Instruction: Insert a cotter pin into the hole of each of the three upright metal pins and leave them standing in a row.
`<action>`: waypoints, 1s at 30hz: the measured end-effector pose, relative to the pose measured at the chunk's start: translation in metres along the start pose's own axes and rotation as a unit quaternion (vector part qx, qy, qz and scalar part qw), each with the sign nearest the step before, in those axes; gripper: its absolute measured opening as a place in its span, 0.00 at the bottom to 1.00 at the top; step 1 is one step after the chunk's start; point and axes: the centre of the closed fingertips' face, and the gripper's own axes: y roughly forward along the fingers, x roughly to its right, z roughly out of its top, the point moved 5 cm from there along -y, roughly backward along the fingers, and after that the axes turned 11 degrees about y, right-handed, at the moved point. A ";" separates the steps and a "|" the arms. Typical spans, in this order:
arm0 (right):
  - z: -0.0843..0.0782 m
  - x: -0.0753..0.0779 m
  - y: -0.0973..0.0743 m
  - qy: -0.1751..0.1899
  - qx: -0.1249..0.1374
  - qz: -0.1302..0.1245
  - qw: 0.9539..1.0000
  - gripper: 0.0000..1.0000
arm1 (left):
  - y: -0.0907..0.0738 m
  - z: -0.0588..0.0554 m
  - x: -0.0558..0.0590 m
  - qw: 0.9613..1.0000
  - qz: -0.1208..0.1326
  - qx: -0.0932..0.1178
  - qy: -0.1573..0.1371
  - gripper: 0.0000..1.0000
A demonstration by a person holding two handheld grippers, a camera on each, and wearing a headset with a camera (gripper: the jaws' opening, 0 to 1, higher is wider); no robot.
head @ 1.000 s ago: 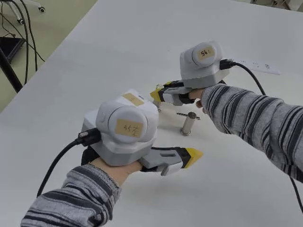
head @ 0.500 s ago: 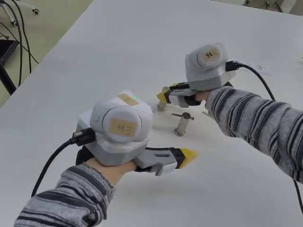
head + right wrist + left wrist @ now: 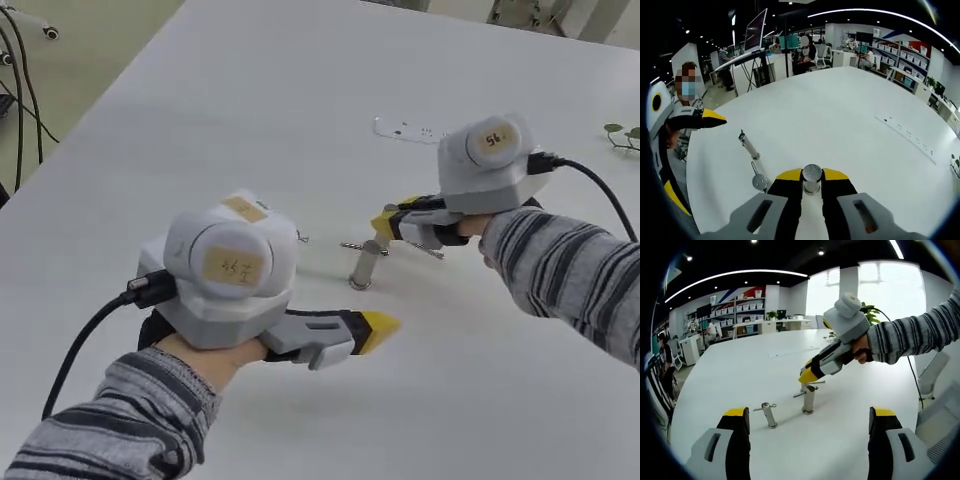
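Right hand-held gripper (image 3: 386, 222): jaws closed on the head of one upright metal pin (image 3: 812, 175). Change: within the last second its tip has been carried, in the head view, from the left of the middle pin (image 3: 364, 266) to the right of it. Left hand-held gripper (image 3: 809, 421): jaws spread wide, nothing held. Standing on the counter (image 3: 250, 100): middle pin and near pin (image 3: 770, 416), each crossed by a cotter pin (image 3: 352, 246). Judgement: that metal pin is being aligned; row nearly complete.

bright even overhead light, soft faint shadows on the white table (image 3: 300, 80), ceiling light strip (image 3: 740, 273) glowing, window (image 3: 885, 285) kinda blown out, fisheye bend at edges, mostly sharp
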 end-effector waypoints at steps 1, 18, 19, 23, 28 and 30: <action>-0.002 0.006 -0.003 0.000 -0.001 -0.002 1.000 0.09 | 0.000 0.000 0.000 1.000 0.000 0.000 0.000 0.99; -0.039 -0.002 -0.042 0.010 -0.012 -0.016 1.000 0.09 | -0.001 0.000 0.002 1.000 -0.004 -0.002 0.002 0.99; -0.040 -0.004 -0.043 0.010 -0.011 -0.015 1.000 0.09 | -0.001 0.000 0.002 1.000 -0.004 -0.002 0.002 0.99; -0.045 -0.014 -0.044 0.003 -0.014 -0.010 1.000 0.09 | -0.001 0.000 0.003 1.000 -0.005 -0.001 0.004 0.99; -0.050 -0.024 -0.043 -0.006 -0.017 -0.004 1.000 0.09 | -0.001 0.000 0.004 1.000 -0.007 -0.004 0.005 0.99; -0.048 -0.022 -0.042 -0.005 -0.017 0.000 1.000 0.09 | -0.001 0.000 0.004 1.000 -0.007 -0.004 0.006 0.99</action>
